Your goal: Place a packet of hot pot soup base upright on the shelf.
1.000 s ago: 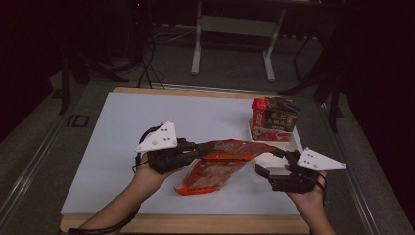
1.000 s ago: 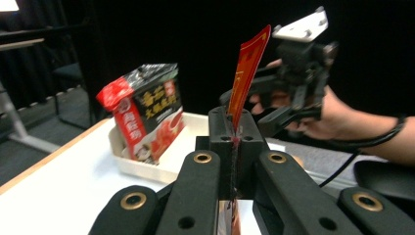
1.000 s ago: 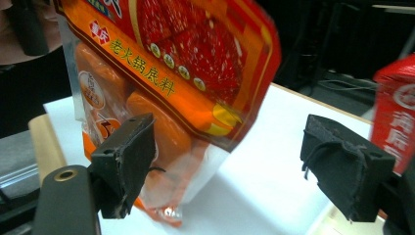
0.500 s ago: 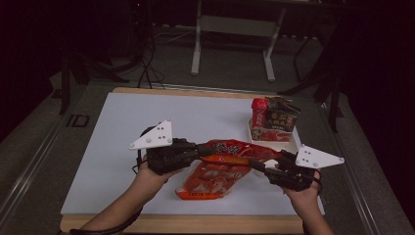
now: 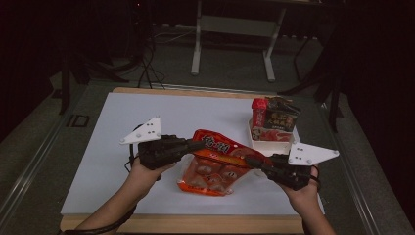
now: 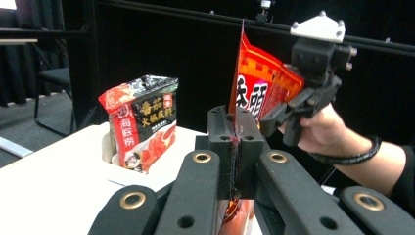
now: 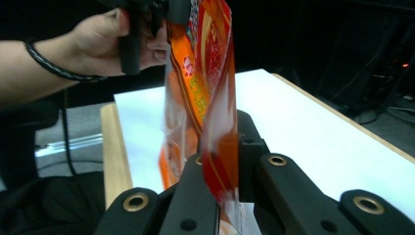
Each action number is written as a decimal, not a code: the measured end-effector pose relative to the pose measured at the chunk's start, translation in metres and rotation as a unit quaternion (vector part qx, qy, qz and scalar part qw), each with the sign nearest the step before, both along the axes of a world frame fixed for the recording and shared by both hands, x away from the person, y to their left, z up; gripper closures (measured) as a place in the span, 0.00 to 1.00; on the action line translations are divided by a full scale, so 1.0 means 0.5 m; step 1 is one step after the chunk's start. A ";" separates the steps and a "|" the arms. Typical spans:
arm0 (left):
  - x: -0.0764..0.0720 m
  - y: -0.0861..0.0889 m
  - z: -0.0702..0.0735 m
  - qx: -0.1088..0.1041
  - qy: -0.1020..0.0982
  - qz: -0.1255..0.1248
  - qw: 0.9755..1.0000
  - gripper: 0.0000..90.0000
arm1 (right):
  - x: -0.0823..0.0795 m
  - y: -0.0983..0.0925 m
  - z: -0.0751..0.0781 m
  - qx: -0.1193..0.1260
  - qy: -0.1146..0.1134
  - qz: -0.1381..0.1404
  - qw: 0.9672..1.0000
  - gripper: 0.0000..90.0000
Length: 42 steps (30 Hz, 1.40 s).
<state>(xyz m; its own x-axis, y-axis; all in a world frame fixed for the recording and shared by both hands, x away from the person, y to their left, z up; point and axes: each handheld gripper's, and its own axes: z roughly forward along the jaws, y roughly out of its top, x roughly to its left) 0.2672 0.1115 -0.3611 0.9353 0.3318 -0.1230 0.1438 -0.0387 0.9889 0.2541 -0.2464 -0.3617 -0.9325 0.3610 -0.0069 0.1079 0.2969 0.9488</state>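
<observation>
Both grippers hold the red pouch [image 5: 218, 164] just above the worktop [image 5: 147, 112]: left gripper [image 5: 198, 145] clamps one top corner, right gripper [image 5: 254, 161] has just closed on the other (jaws pinching film). Next, probably lift or pull steadily.

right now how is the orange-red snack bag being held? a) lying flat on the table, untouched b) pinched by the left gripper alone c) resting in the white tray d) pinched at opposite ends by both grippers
d: the left gripper and the right gripper each clamp an end of the orange-red snack bag, which hangs between them over the table; each gripper view shows its jaws closed on the bag's film.
</observation>
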 end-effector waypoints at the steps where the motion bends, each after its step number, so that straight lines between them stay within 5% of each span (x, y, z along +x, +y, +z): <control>1: 0.002 0.004 0.002 -0.003 0.002 -0.001 1.000 0.99 | 0.002 0.002 0.012 -0.002 -0.004 -0.006 1.000 1.00; 11: 0.005 0.010 -0.007 -0.008 0.004 0.016 1.000 0.87 | 0.018 0.011 0.048 -0.005 -0.015 -0.019 1.000 1.00; 15: 0.001 0.005 -0.003 -0.005 0.001 0.040 0.999 0.57 | 0.025 0.010 0.061 -0.002 -0.015 -0.026 1.000 1.00; 16: 0.001 0.005 -0.003 -0.005 0.001 0.040 0.999 0.57 | 0.028 0.010 0.065 0.001 -0.013 -0.026 1.000 1.00; 18: -0.006 0.002 0.001 0.002 -0.010 0.051 0.999 0.35 | 0.034 0.009 0.081 0.006 -0.017 -0.033 0.999 1.00; 23: -0.015 0.002 0.000 0.006 -0.029 0.065 0.997 0.17 | 0.042 0.002 0.111 0.002 -0.036 -0.047 0.998 1.00; 31: -0.009 0.019 -0.011 0.002 -0.014 0.092 0.996 0.02 | 0.054 -0.032 0.152 0.010 -0.052 -0.072 0.996 1.00; 42: -0.007 0.044 -0.051 -0.001 0.010 0.111 0.994 0.01 | 0.074 -0.121 0.189 0.017 -0.063 -0.128 0.990 1.00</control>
<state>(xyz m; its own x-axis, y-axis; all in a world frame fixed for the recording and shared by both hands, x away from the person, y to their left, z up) 0.2635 0.1337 -0.3864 0.8365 0.5295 -0.1415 0.1683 -0.0025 0.9857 0.2910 -0.3068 -0.2670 -0.8030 0.5874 -0.1011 0.0553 0.2423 0.9686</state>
